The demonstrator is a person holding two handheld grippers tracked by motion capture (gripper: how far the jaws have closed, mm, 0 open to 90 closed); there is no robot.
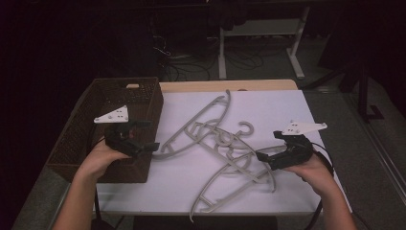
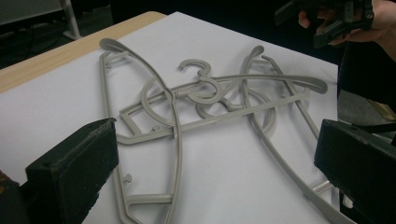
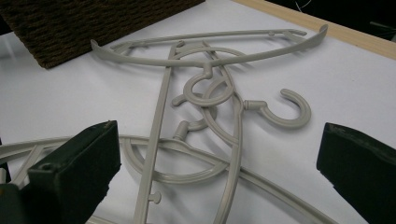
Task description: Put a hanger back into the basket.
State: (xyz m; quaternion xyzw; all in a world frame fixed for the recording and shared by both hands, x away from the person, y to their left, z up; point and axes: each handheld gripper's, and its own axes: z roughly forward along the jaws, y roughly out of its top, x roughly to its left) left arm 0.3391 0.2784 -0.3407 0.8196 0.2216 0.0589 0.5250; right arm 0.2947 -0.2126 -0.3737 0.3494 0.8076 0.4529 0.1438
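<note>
Tangled grey plastic hangers [image 1: 225, 143] lie on a white sheet [image 1: 273, 105] in the middle of the table. My left gripper [image 1: 149, 135] hovers at their left end, beside the basket, jaws wide apart and nothing between them. My right gripper [image 1: 269, 145] is at the pile's right side, also open and holding nothing. In the left gripper view the hangers [image 2: 212, 93] lie beyond the open gripper [image 2: 217, 154], and the right gripper [image 2: 327, 18] shows at top right. In the right gripper view the open gripper [image 3: 219, 149] frames the crossed hangers [image 3: 161, 107] and a free hook [image 3: 280, 122].
A dark woven basket [image 1: 124, 172] stands along the table's left side, and its corner [image 3: 93, 23] shows in the right gripper view. A wooden table edge [image 1: 230, 85] runs behind the sheet. A white desk frame [image 1: 222, 48] and cables lie on the dark floor beyond.
</note>
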